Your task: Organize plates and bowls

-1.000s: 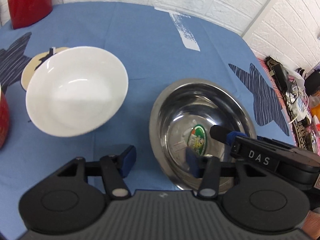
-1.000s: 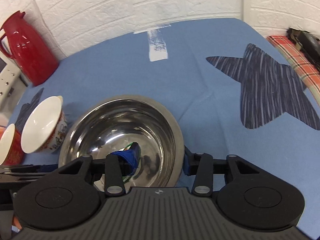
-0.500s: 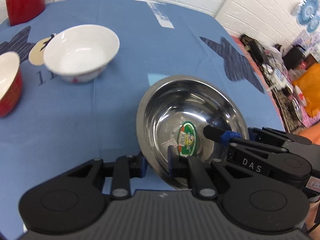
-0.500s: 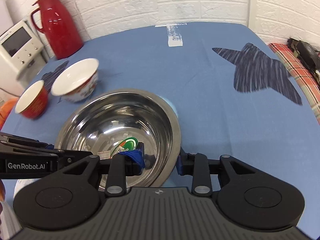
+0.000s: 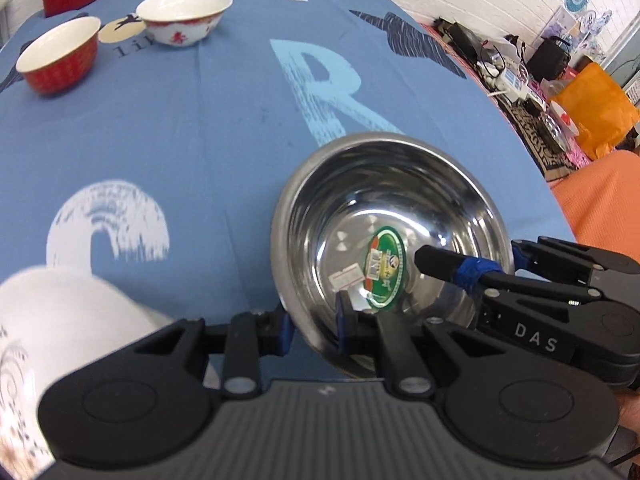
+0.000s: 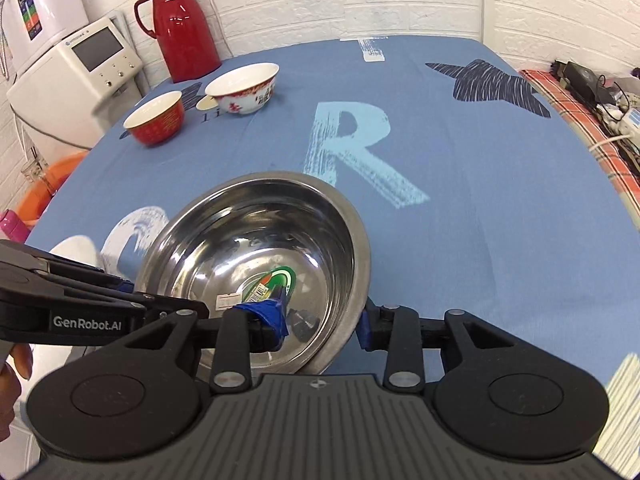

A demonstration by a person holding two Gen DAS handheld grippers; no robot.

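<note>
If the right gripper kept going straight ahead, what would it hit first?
The right gripper is clamped on the steel bowl, so the bowl goes along with it. Beyond lies only bare tablecloth; depth is uncertain.

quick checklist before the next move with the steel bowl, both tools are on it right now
1. Left tool clamps the round stainless steel bowl at its near rim, one finger inside, one outside: ok.
2. Right tool clamps the opposite rim the same way: ok.
3. Bowl empty apart from the green sticker and a white label: ok.
4. Bowl level: not ok, it looks tilted in both views.
5. Red bowl with white inside and white bowl with red pattern stand far off, near the red thermos jug: ok.
6. White patterned object close beside the left tool, blurred: cannot tell whether it is in the way.
</note>
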